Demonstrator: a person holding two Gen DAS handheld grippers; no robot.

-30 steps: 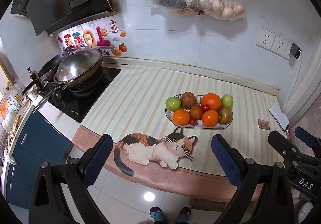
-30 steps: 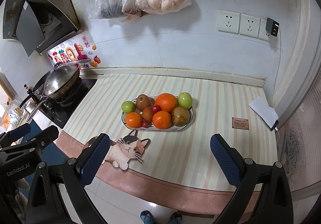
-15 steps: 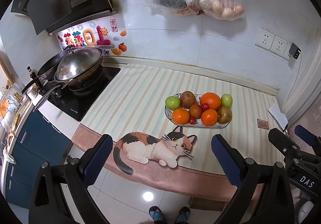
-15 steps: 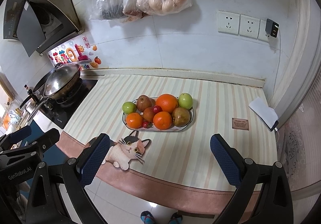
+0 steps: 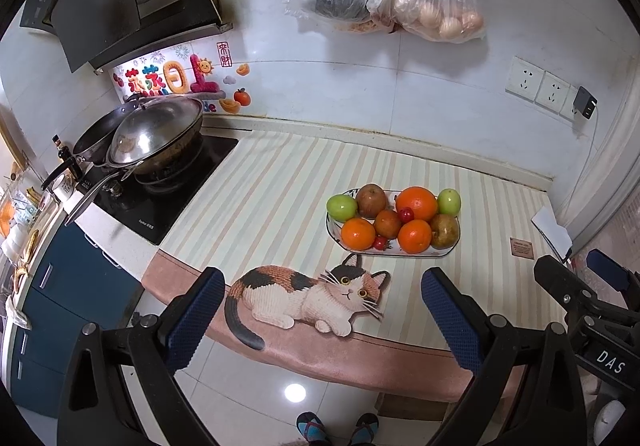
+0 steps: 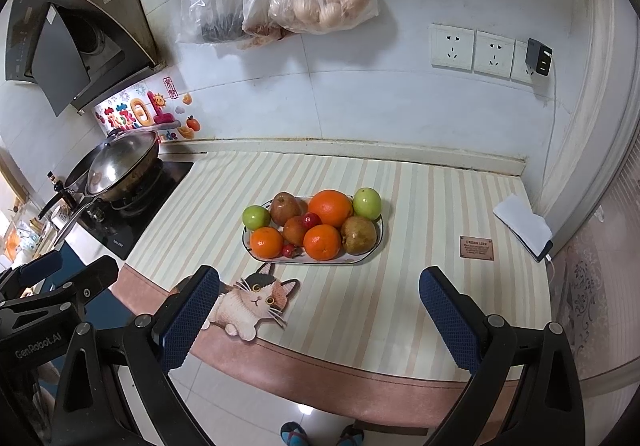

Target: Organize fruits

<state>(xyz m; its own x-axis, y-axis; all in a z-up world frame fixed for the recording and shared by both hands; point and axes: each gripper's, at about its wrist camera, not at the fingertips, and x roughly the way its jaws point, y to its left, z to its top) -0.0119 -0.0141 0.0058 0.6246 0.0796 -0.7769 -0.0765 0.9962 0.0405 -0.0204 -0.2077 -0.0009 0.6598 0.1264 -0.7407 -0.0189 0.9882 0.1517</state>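
Left wrist view: the left gripper [image 5: 320,316] hangs with jaws spread wide and empty, short of the striped counter [image 5: 272,198]. Likewise the right gripper [image 6: 320,316], jaws released. Beyond them, the fruit plate [image 6: 370,252] sits mid-counter, just behind the cat print [image 6: 256,300].

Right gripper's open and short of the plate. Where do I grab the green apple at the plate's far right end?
Grip the round green apple across its middle, coming from above and the right. It sits highest at the white oval plate's end; its right side is clear, while the big orange and brown pear crowd the left and front.
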